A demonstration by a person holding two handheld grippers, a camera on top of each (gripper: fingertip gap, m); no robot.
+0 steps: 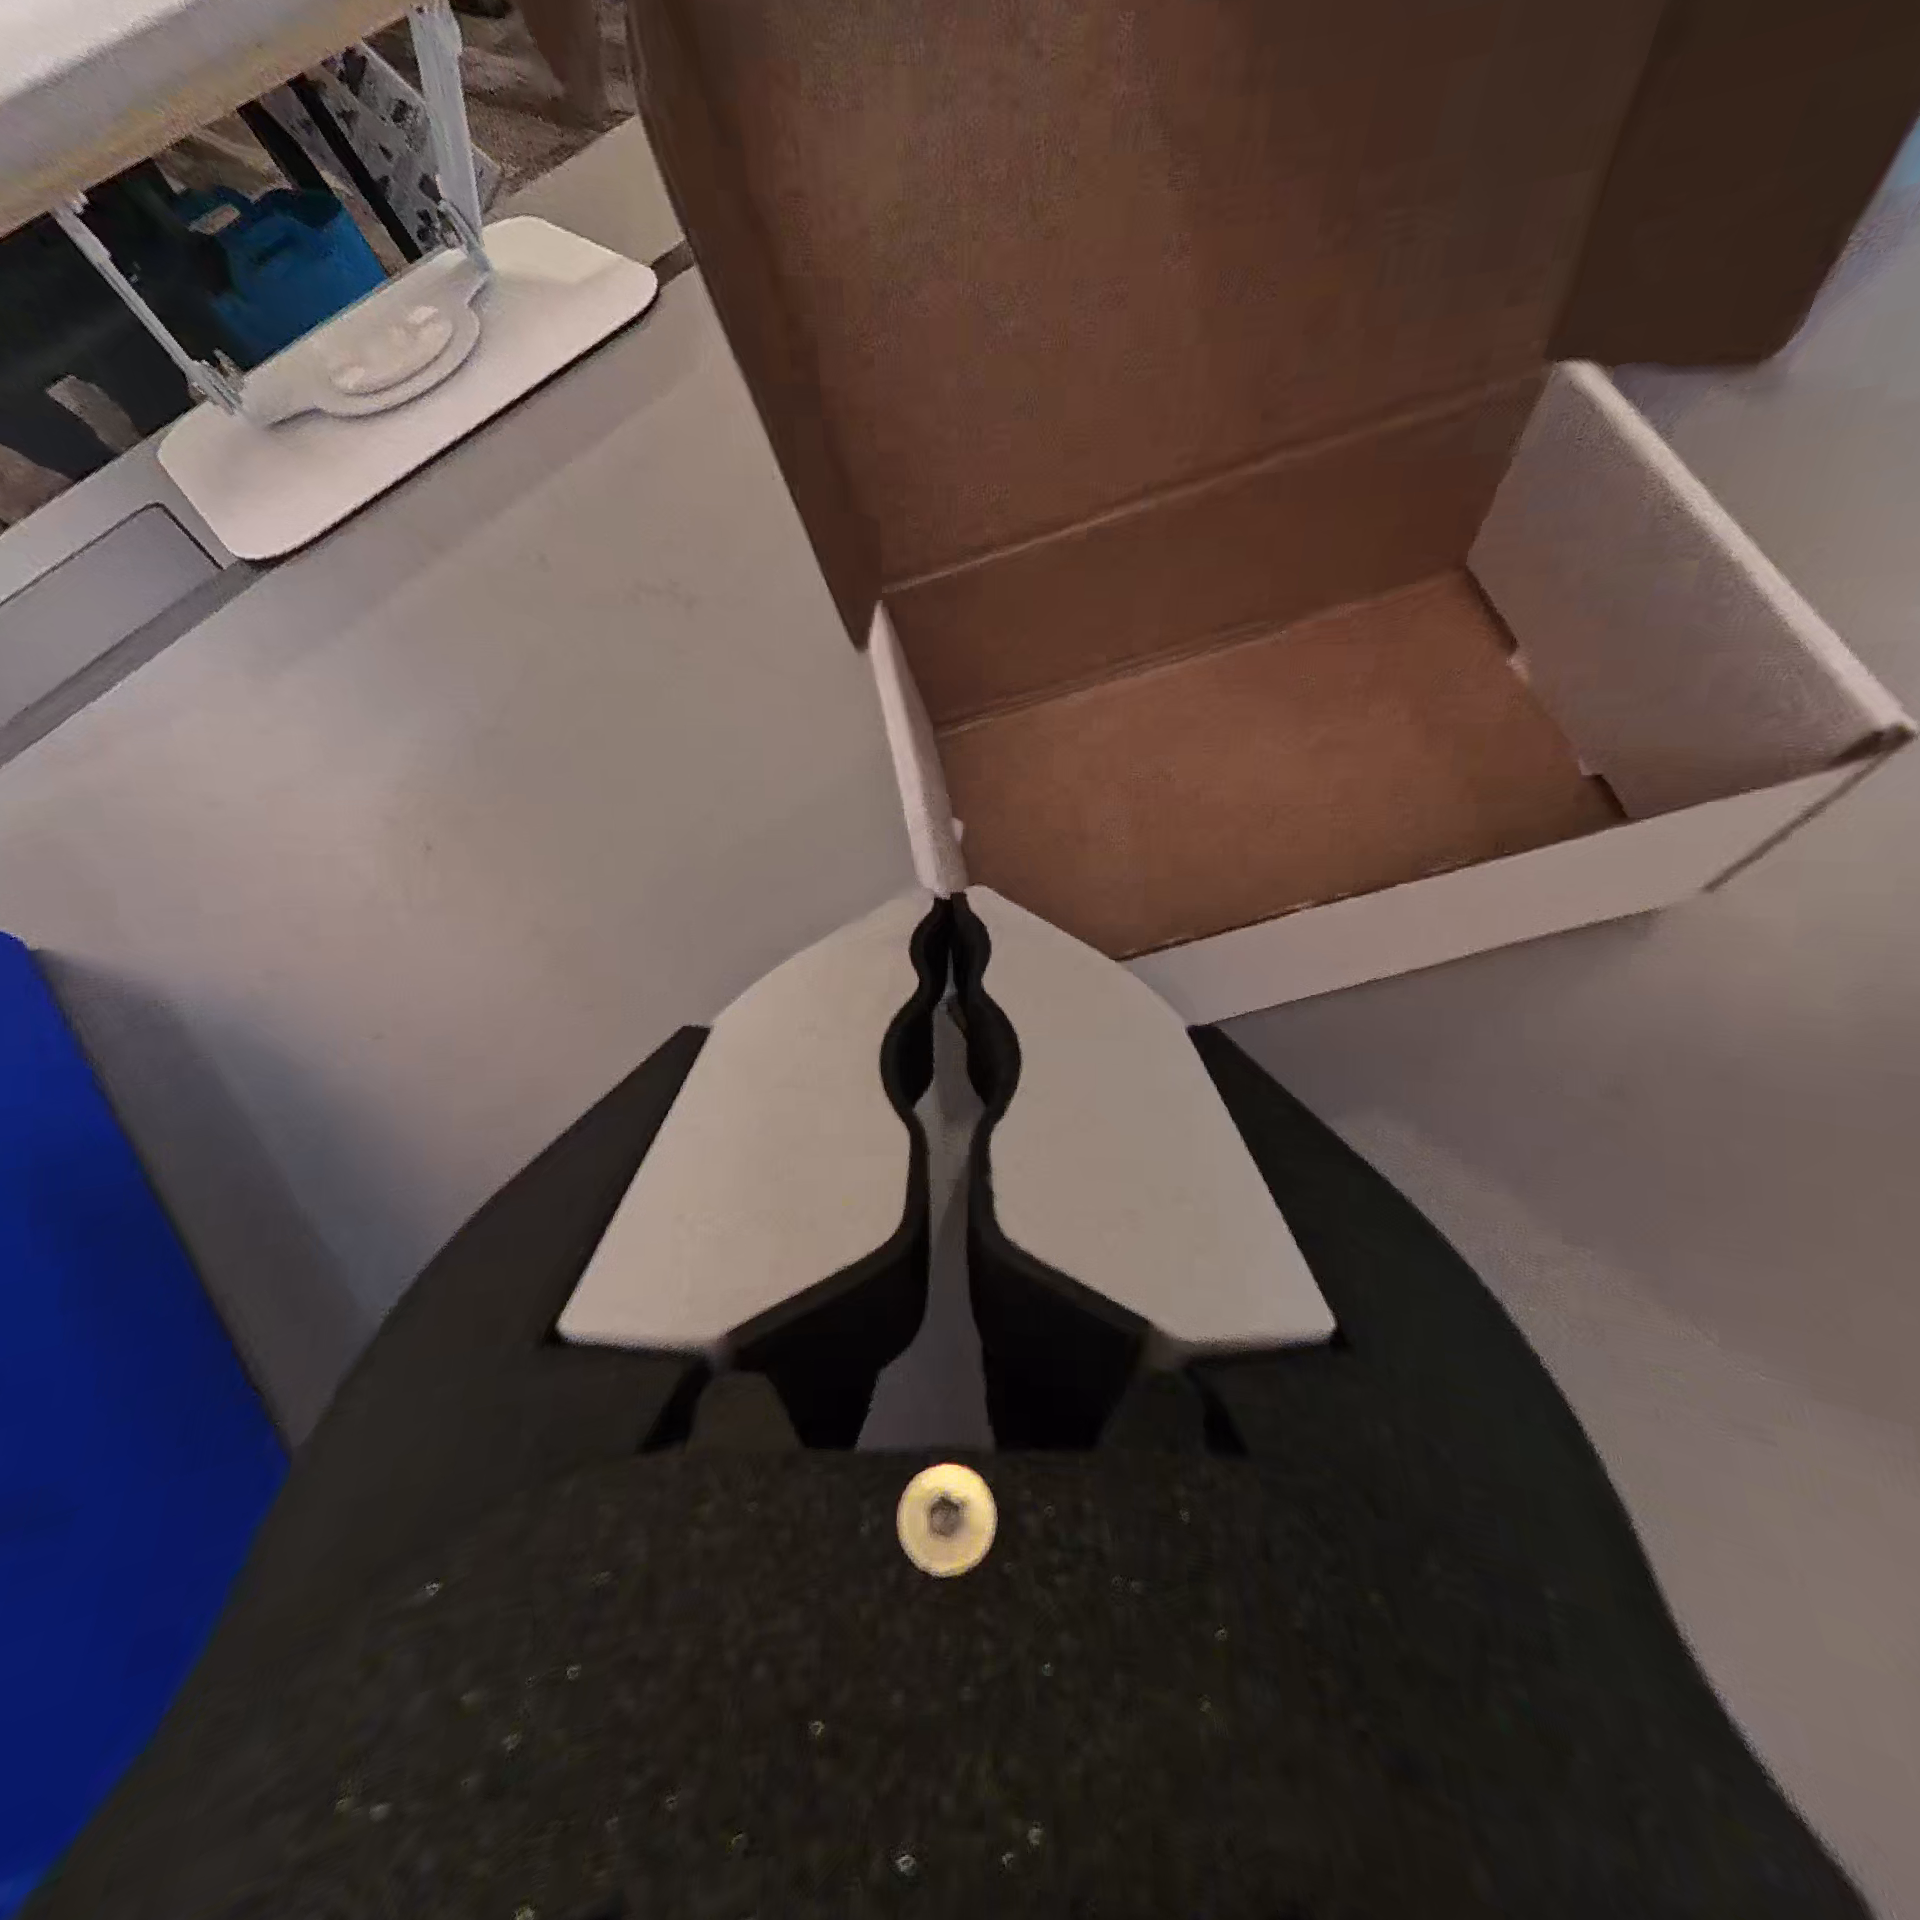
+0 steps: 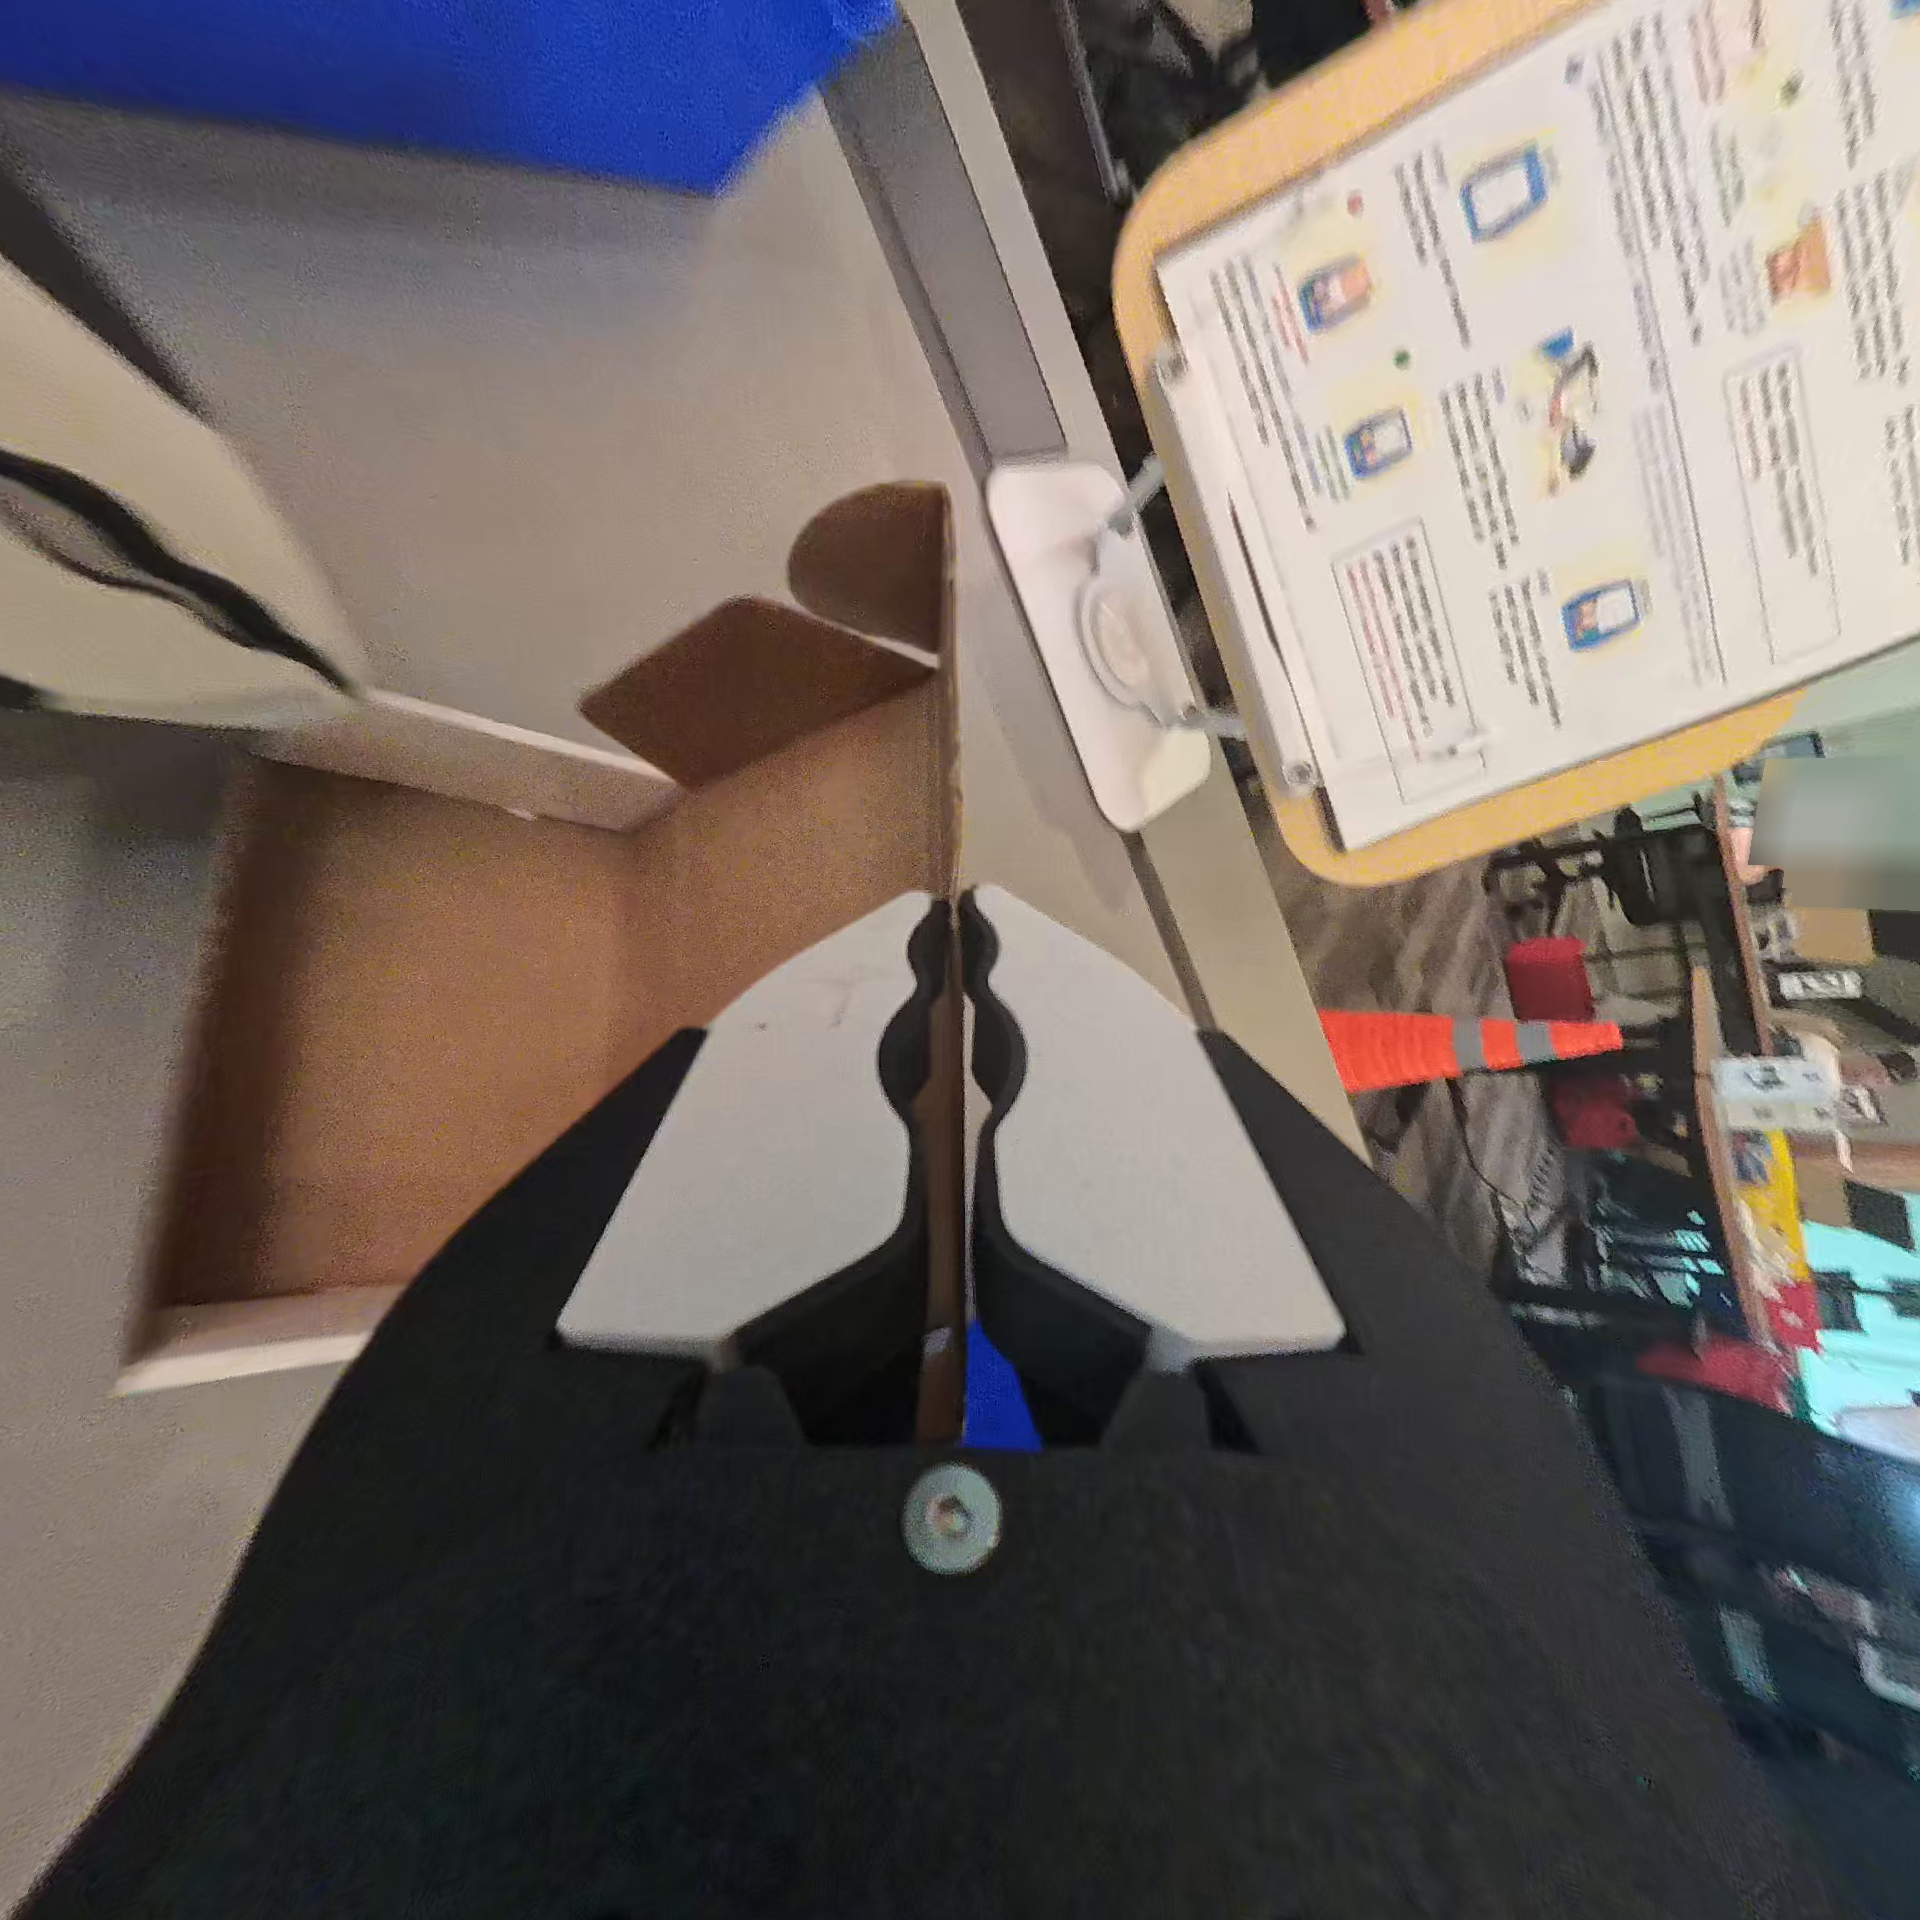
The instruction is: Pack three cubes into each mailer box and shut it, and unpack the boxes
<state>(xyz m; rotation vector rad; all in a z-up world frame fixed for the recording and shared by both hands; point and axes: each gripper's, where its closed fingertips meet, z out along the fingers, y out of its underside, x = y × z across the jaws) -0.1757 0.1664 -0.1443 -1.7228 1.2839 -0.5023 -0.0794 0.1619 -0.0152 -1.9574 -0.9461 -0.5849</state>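
A white mailer box (image 1: 1704,665) with a brown inside stands open on the grey table, and no cubes show in it. Its lid (image 1: 1143,312) stands upright. My left gripper (image 1: 951,909) is shut, its tips right at the box's near left corner, where the white side wall ends. I see nothing between its pads. In the right wrist view a finger (image 2: 156,540) of the left gripper reaches the box wall (image 2: 499,764). My right gripper (image 2: 954,909) is shut on the lid's (image 2: 831,883) free edge. The cardboard runs straight between its pads.
A blue bin (image 1: 104,1351) stands at the left and also shows in the right wrist view (image 2: 416,73). A white stand base (image 1: 416,395) sits at the table's far edge and carries a board with a printed sheet (image 2: 1558,395). Beyond the table edge lie floor and clutter. Spacing between my two grippers at the tips: around 15 cm.
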